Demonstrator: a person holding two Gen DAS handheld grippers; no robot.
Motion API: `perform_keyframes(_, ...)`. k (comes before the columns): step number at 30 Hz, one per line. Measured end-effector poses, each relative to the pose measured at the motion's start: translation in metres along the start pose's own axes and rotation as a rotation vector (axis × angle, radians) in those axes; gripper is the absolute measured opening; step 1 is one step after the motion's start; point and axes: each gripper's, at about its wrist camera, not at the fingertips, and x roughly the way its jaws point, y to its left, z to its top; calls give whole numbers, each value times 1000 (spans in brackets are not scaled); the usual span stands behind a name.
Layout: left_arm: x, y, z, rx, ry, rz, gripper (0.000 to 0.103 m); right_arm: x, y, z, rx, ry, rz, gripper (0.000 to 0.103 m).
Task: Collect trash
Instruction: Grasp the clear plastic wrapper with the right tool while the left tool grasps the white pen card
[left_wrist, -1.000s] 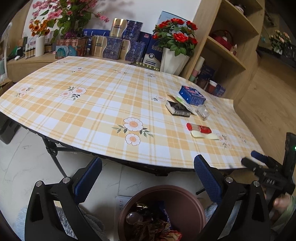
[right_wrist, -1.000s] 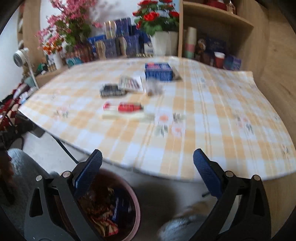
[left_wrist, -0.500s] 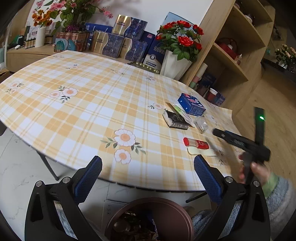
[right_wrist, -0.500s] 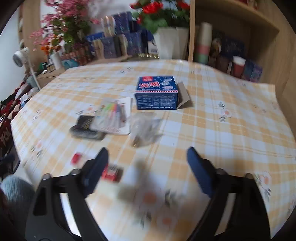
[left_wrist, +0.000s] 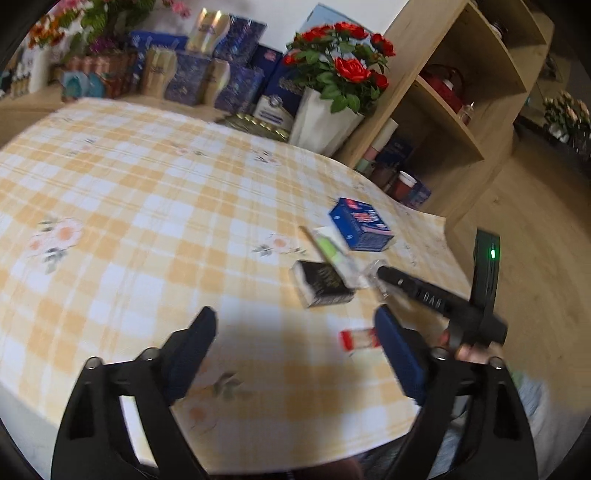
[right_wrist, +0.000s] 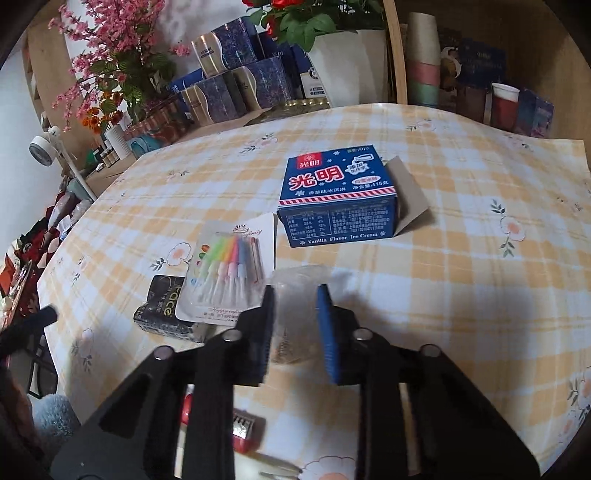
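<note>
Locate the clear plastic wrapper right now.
Right wrist view: the clear plastic wrapper lies on the checked tablecloth between the right gripper fingers, just right of the candle pack and in front of the blue ice cream box.

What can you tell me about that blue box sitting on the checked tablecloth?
The blue box is a small cardboard carton, printed in dark blue with white Chinese characters, a red label at one corner and the words "Vanilla Flavor Ice Cream" along its front side. It lies flat on the yellow checked tablecloth, with its right end flap hanging open and showing plain brown card. Nothing grips it; the candle pack lies just to its left, and the right gripper works nearer the camera, apart from it.
</note>
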Motion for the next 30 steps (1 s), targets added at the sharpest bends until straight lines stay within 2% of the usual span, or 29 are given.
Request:
perform_keyframes(2, 15, -4, 14, -34, 31, -39, 71, -6, -2, 0, 4, -31, -23, 20)
perform_keyframes(8, 60, -16, 45, -104, 98, -108, 60, -37, -21, -9, 85, -129, -15, 19)
perform_keyframes(12, 92, -20, 58, -134, 145, -118, 54, -55, -36, -22, 168, -176, 3, 19)
perform_keyframes(18, 145, -15, 66, -222, 240, -118, 46, -70, -49, -38, 209, -237, 30, 18)
perform_keyframes(23, 166, -8, 65, -284, 258, -103, 42, -67, -60, -40, 255, -233, 78, 18)
perform_keyframes(25, 169, -14, 65, -261, 251, -101, 42, -66, -61, -41, 262, -232, 87, 18)
perform_keyframes(30, 175, -38, 62, -126, 250, -54, 42, -66, -58, -41, 250, -226, 95, 18)
